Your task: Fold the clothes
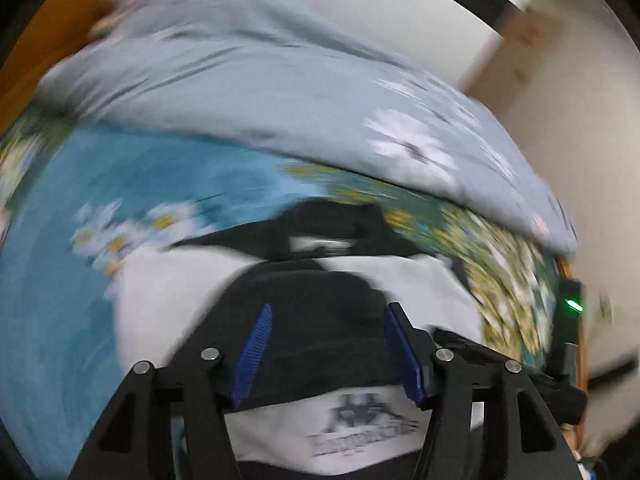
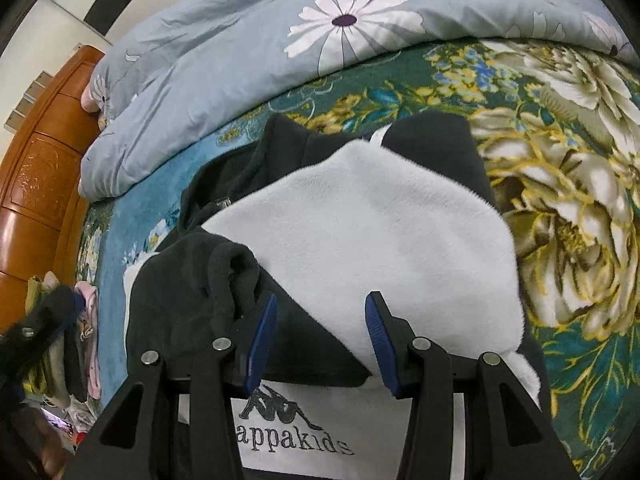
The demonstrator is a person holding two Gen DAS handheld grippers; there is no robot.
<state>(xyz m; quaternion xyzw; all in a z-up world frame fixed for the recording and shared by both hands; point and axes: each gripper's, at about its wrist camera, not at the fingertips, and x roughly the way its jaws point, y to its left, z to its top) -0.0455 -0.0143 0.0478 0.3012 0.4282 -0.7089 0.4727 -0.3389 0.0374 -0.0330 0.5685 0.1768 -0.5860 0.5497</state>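
Nearest the lens in both views are the blue-padded fingers of each gripper, with the black and white fleece garment (image 2: 360,232) directly beneath them.

Bed sheet (image 2: 580,184): floral print, teal and blue with large cream and yellow blooms. It covers the whole work surface and carries everything else. In the left wrist view it (image 1: 80,208) is smeared by motion blur.

Duvet (image 2: 248,44): grey-blue with white daisies, bunched along the far side of the sheet. It also fills the upper part of the left wrist view (image 1: 240,80).

Headboard (image 2: 44,168): carved orange-brown wood, at the left edge of the right wrist view, beside the duvet's end.

Garment: lies on the sheet, near the middle, in front of the duvet. A white panel is folded over the black body, and a black sleeve (image 2: 224,276) lies bunched at its left. A white patch with a printed logo (image 2: 288,436) sits at the near edge. In the left wrist view the garment (image 1: 320,336) shows a black section over white, logo blurred.

Clothes pile (image 2: 80,340): small heap of pink and olive items at the sheet's left edge, well apart from the garment.

Right gripper (image 2: 322,340): fingers spread wide, holding nothing, poised over the seam between black and white fabric.

Left gripper (image 1: 326,352): fingers spread wide over the black section, nothing clamped between the pads.
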